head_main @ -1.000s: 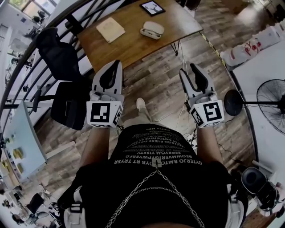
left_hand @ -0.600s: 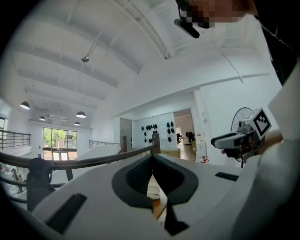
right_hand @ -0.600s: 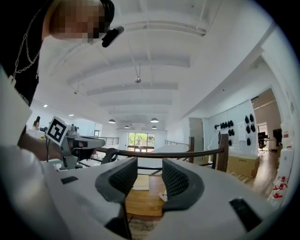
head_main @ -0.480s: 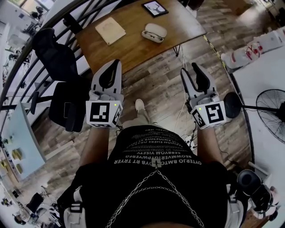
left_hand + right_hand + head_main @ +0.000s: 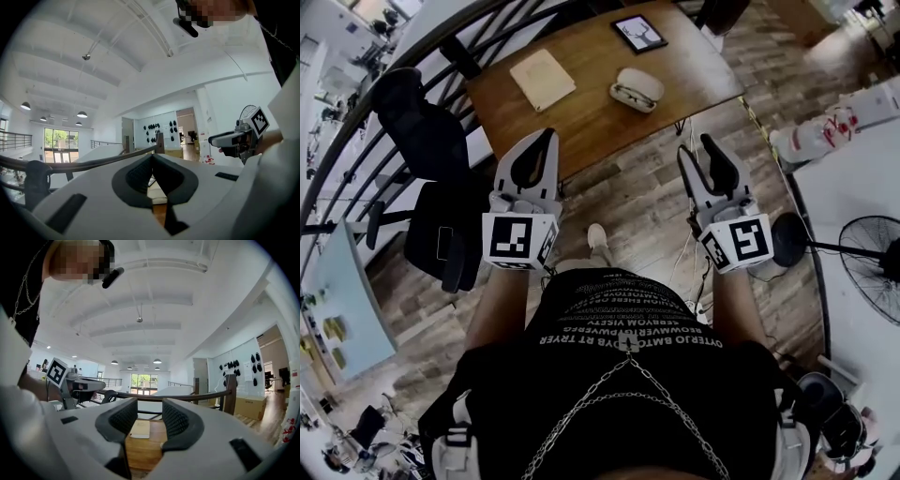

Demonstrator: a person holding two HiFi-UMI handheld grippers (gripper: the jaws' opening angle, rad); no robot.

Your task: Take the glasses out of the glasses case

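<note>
A white glasses case [image 5: 636, 88] lies open on the wooden table [image 5: 591, 103], with dark-framed glasses inside it. Both grippers hang in the air over the floor, short of the table's near edge. My left gripper [image 5: 546, 139] is on the left, its jaws together and nothing between them; the left gripper view shows the pads [image 5: 140, 174] meeting at the tips. To the right, my right gripper [image 5: 698, 150] stands open and empty, with a gap between its pads [image 5: 174, 419]. Through that gap shows the table top [image 5: 140, 448].
A tan notebook [image 5: 542, 67] and a framed tablet [image 5: 638, 33] lie on the table beside the case. Black office chairs [image 5: 427, 127] stand at the left by a curved railing. A standing fan [image 5: 872, 242] and a white table [image 5: 862, 141] are at the right.
The table and case have shifted lower and to the right in the head view, so they sit nearer. Both grippers hold about the same pose, with jaws unchanged.
</note>
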